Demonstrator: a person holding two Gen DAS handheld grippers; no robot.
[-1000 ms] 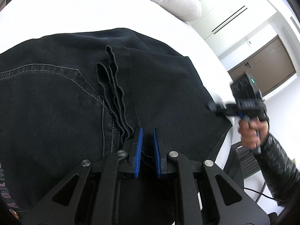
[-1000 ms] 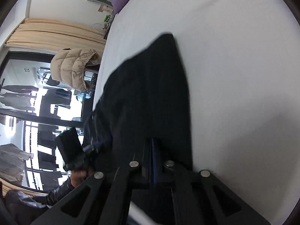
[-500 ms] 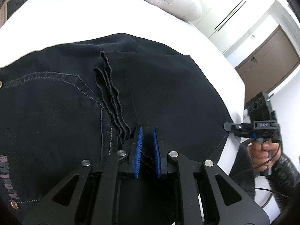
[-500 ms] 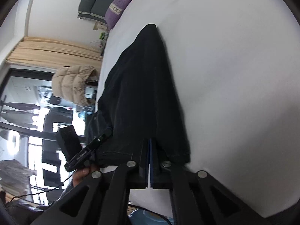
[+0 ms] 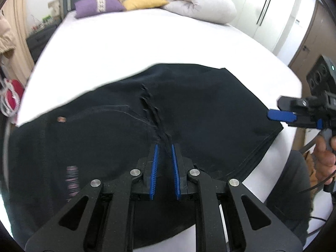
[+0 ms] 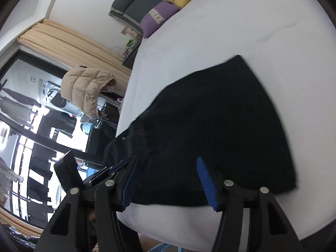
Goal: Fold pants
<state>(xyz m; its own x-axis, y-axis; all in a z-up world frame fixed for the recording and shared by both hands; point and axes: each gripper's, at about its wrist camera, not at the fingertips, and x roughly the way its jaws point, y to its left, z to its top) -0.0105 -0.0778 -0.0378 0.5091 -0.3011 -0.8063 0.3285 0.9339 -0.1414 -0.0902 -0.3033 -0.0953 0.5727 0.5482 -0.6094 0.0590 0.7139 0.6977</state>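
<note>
Black pants (image 5: 210, 115) lie folded on the white bed (image 5: 126, 52), with a pocket and rivet on the left half. My left gripper (image 5: 164, 146) is shut on a bunched ridge of layered edges at the pants' near side; that ridge runs up into its blue pads. My right gripper (image 5: 279, 108) hovers by the pants' right corner, above the bed's edge, held by a hand (image 5: 323, 157). In the right wrist view its jaws (image 6: 168, 160) are opening, spread wide, and nothing is between them; the pants (image 6: 220, 126) lie just beyond.
A purple pillow (image 5: 96, 8), a yellow pillow (image 5: 138, 1) and a rolled white duvet (image 5: 199, 4) lie at the head of the bed. White wardrobe doors (image 5: 262, 10) stand at the back right. A beige puffer jacket (image 6: 88, 88) hangs beside the bed by the window.
The right gripper was shut on the pants' edge and has let go, its jaws now wide. Both grippers rose and drew back. The left one stays shut on the ridge.
</note>
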